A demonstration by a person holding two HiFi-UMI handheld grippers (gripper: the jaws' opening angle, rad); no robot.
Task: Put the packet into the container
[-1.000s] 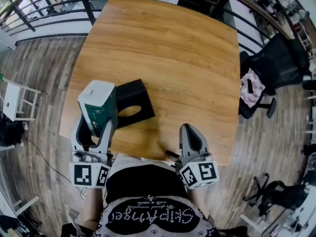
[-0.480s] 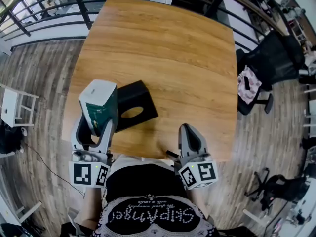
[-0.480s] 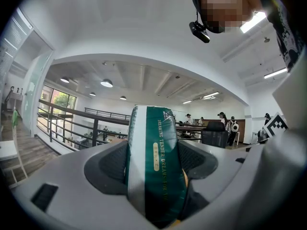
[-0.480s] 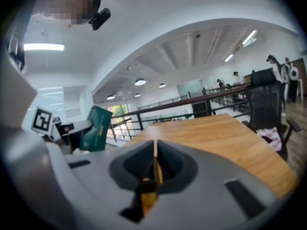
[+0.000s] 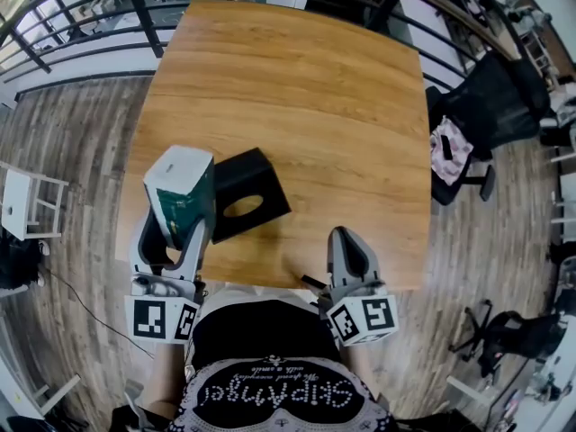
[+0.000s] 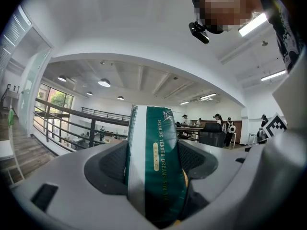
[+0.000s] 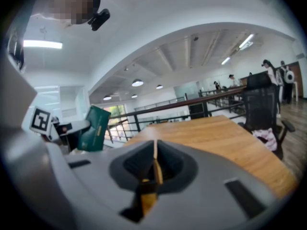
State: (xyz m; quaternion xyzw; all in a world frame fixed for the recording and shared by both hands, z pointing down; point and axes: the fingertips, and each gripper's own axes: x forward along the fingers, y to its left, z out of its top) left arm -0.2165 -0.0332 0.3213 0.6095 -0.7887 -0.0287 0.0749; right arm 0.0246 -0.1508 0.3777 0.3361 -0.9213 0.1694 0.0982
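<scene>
A green and white packet [image 5: 181,193] stands upright between the jaws of my left gripper [image 5: 175,228], held above the table's near left corner. In the left gripper view the packet [image 6: 154,166] fills the gap, pinched from both sides. The black container [image 5: 245,193], a box with an oval hole on top, sits on the table just right of the packet. My right gripper [image 5: 349,252] hovers over the near edge of the table, jaws pressed together with nothing between them. In the right gripper view the packet [image 7: 94,129] shows at the left.
The wooden table [image 5: 297,106] stretches away from me. A black office chair [image 5: 490,115] with a pink cloth stands at its right side. A metal railing [image 5: 81,12] runs behind the far left corner. A white stool [image 5: 22,203] stands at the left.
The view has shifted slightly; both grippers and the packet keep their places relative to the container.
</scene>
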